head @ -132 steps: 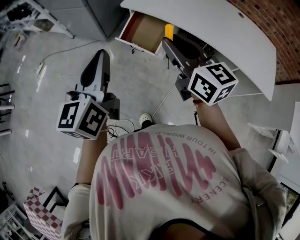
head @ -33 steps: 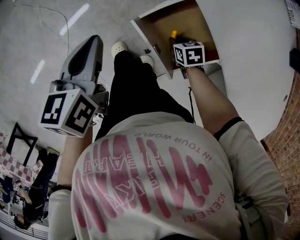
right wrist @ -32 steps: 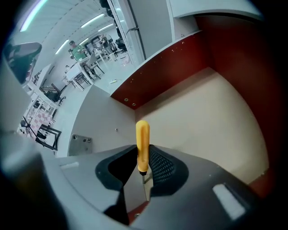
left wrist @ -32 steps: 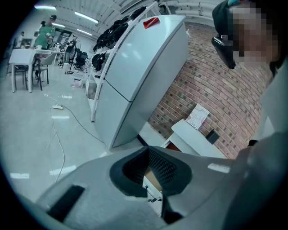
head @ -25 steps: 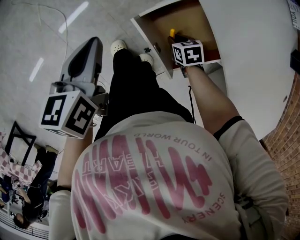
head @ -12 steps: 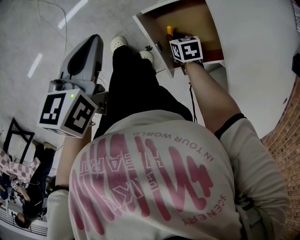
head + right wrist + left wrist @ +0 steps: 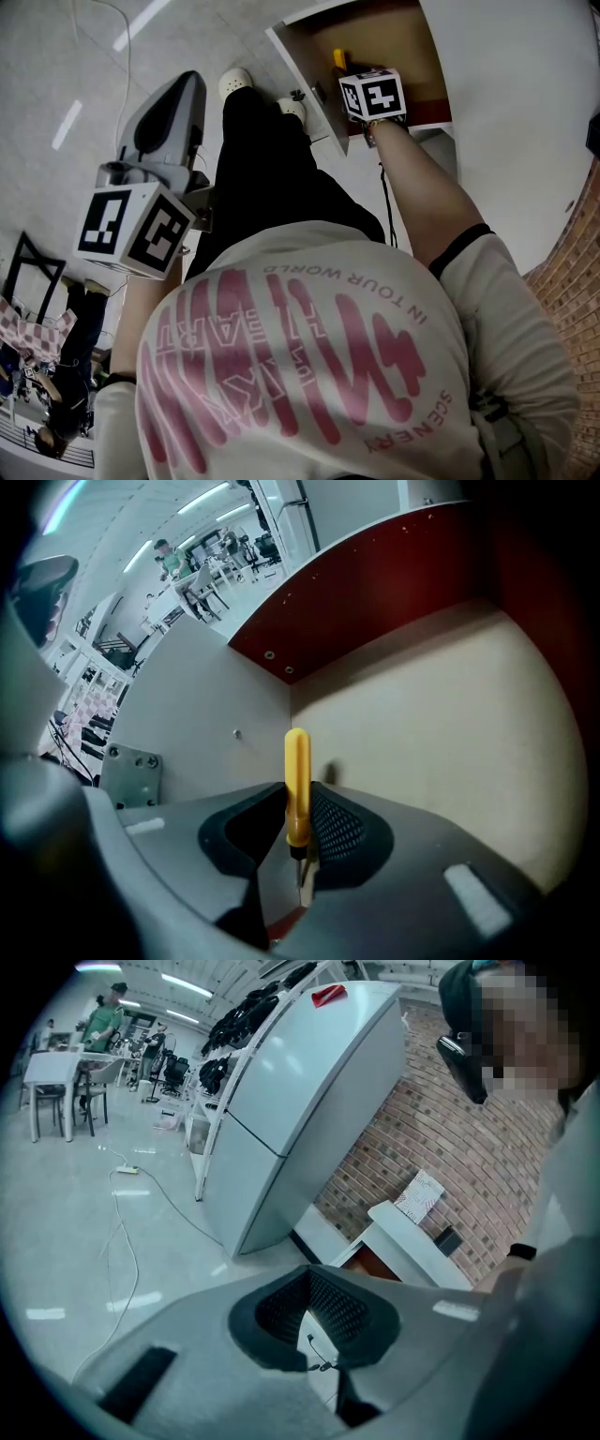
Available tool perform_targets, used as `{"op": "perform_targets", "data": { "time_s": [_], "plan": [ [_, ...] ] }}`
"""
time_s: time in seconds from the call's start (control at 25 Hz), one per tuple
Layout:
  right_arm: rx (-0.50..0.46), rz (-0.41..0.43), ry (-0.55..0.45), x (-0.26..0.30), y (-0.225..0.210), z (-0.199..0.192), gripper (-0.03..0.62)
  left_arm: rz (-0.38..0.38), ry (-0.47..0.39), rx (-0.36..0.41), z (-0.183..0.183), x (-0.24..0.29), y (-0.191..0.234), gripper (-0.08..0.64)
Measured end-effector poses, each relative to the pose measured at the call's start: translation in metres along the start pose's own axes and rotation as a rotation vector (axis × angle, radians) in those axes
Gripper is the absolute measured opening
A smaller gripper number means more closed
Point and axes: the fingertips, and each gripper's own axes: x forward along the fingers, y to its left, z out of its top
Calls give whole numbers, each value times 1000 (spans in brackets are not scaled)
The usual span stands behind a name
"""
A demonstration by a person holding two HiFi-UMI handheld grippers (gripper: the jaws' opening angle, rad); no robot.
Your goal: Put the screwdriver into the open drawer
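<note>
- The screwdriver (image 7: pixel 297 785) is inside the drawer (image 7: pixel 422 724), close to its white front panel. The right gripper (image 7: pixel 296 808) has its pads clamped on the screwdriver's yellow handle.
- Its long axis carries on along the jaws, handle foremost, aimed steeply down at the drawer floor. Whether the end touches the floor cannot be told.
- The left gripper (image 7: pixel 307 1277), jaws together and empty, hangs well outside the drawer.
- Five seconds back the right gripper carried the screwdriver short of the drawer; now it is in over the drawer floor.
</note>
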Motion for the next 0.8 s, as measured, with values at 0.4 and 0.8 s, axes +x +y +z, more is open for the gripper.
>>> {"op": "perform_targets", "data": {
  "time_s": [0.4, 0.8],
  "plan": [
    [-4, 10, 24, 12, 4, 1, 100, 2, 16, -10, -5, 5, 7, 2],
    [66, 6, 26, 17, 2, 3, 101, 5, 30, -18, -5, 5, 12, 2]
  ]
}}
